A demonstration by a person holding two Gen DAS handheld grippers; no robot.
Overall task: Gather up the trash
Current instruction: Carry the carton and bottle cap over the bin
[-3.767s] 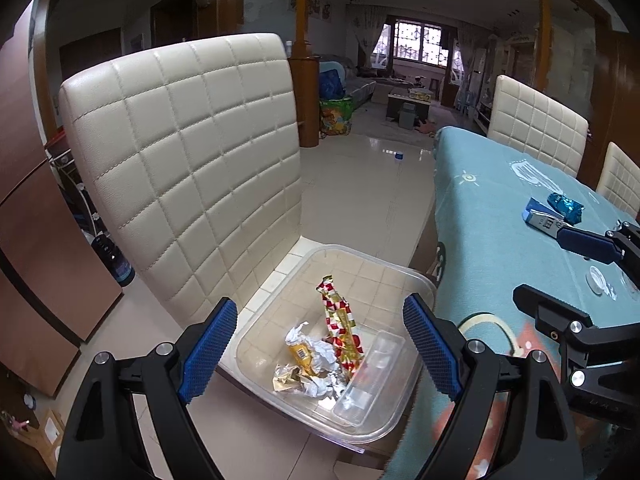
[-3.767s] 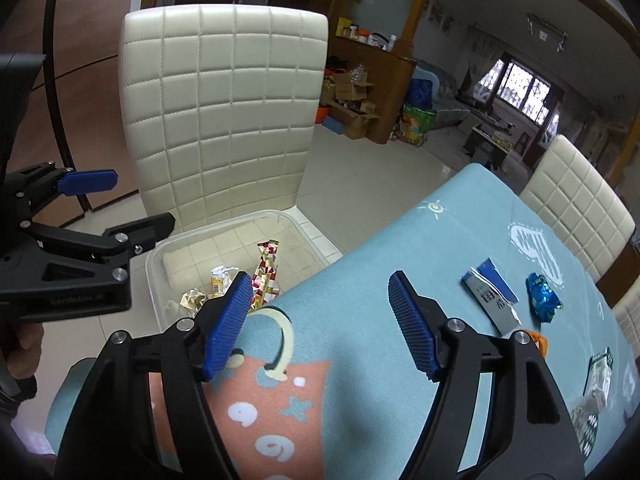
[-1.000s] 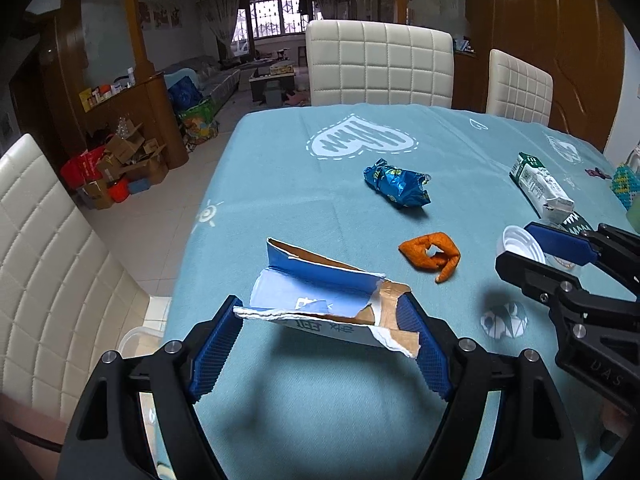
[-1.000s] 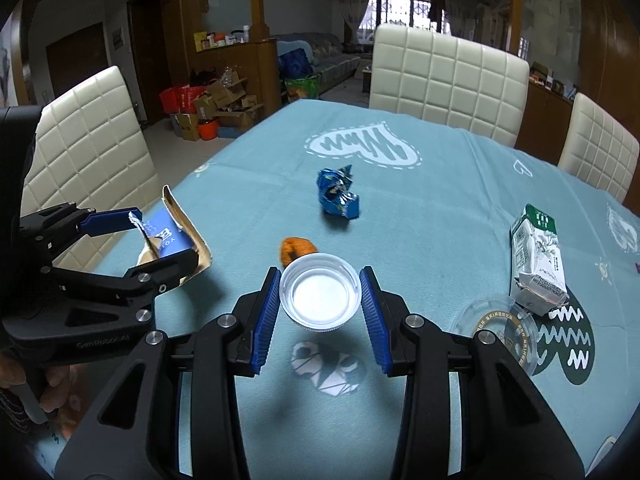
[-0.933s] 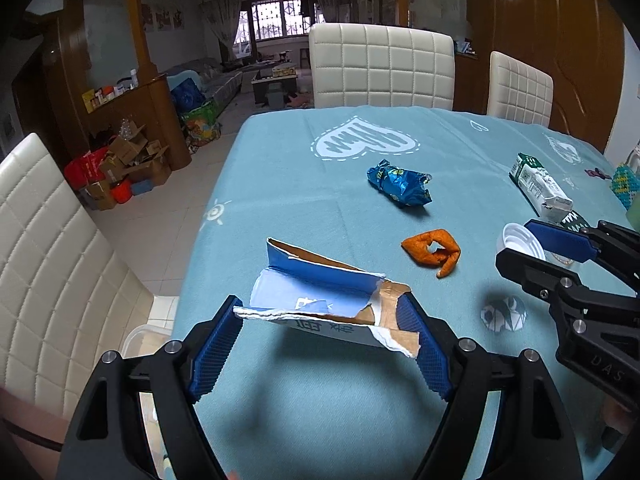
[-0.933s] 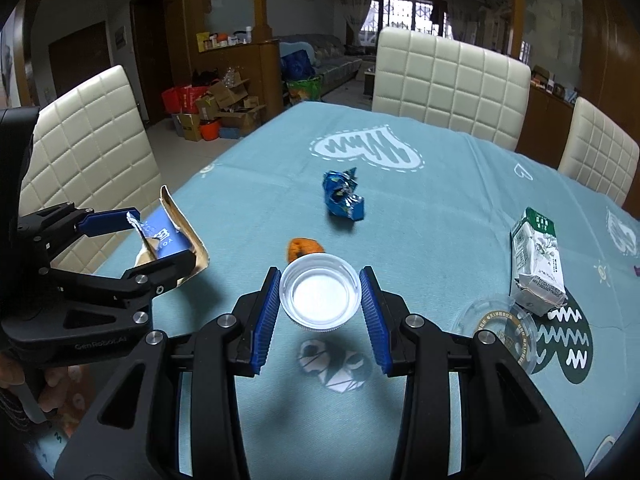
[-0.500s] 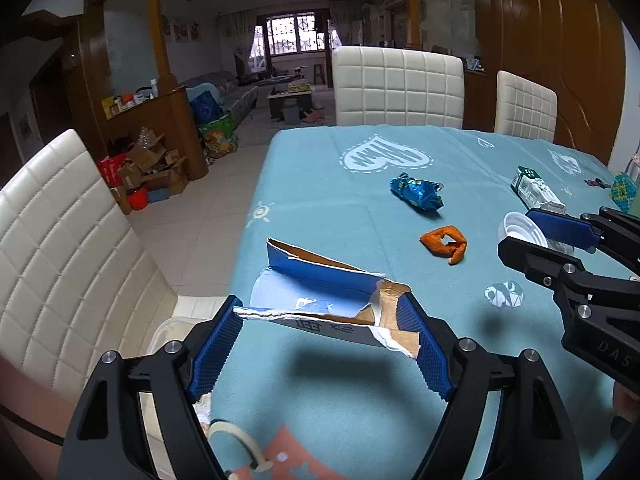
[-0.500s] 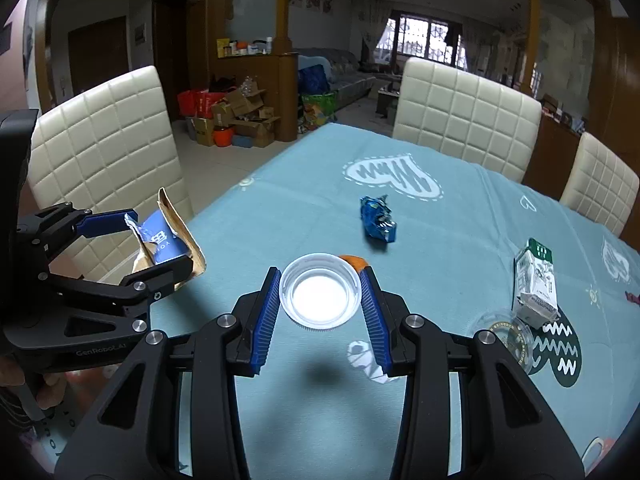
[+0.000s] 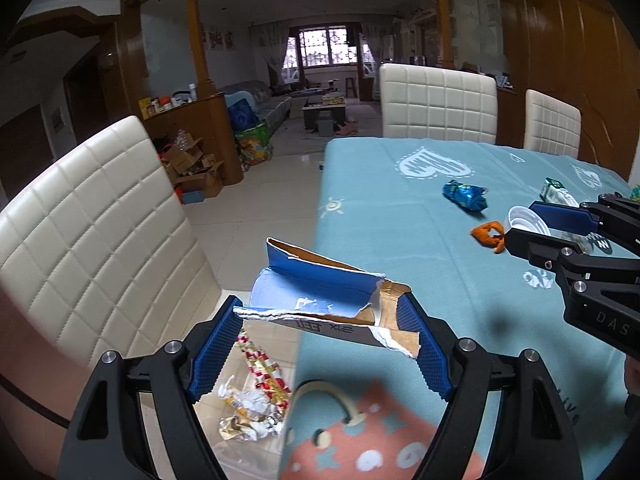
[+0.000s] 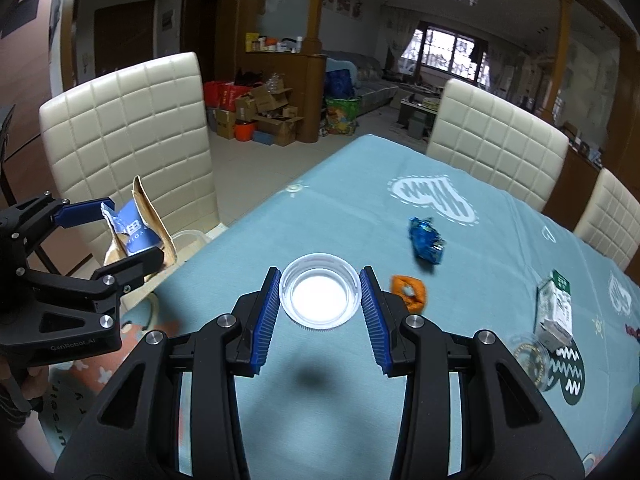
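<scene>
In the left wrist view, a torn blue carton piece [image 9: 320, 300] is pinched between the blue pads of the left gripper [image 9: 320, 344] and is held in the air over the near edge of the table [image 9: 400, 216], which is covered by a teal cloth. Below and to the left, a clear plastic bin [image 9: 212, 440] is seen on the seat of a white quilted chair [image 9: 92, 232]; crumpled foil and a red-and-white wrapper [image 9: 260, 368] lie in it. On the cloth farther off, a blue snack wrapper [image 9: 466, 196] and an orange scrap [image 9: 488, 236] are seen apart from each other. At the right edge the right gripper [image 9: 536, 224] is seen with a white lid [image 9: 524, 222] clamped in it.

In the right wrist view, the white lid [image 10: 320, 296] is gripped between the two pads of the right gripper [image 10: 320, 300], open side toward the camera, above the cloth. Just beyond it lie the orange scrap [image 10: 409, 293] and the blue snack wrapper [image 10: 426, 242]. At the right, a small green-and-white carton [image 10: 554, 308] lies beside a clear round lid [image 10: 528, 360]. At the left, the left gripper [image 10: 108, 236] is seen closed on the carton piece [image 10: 136, 232], beyond the table's edge and in front of the chair [image 10: 132, 128].
</scene>
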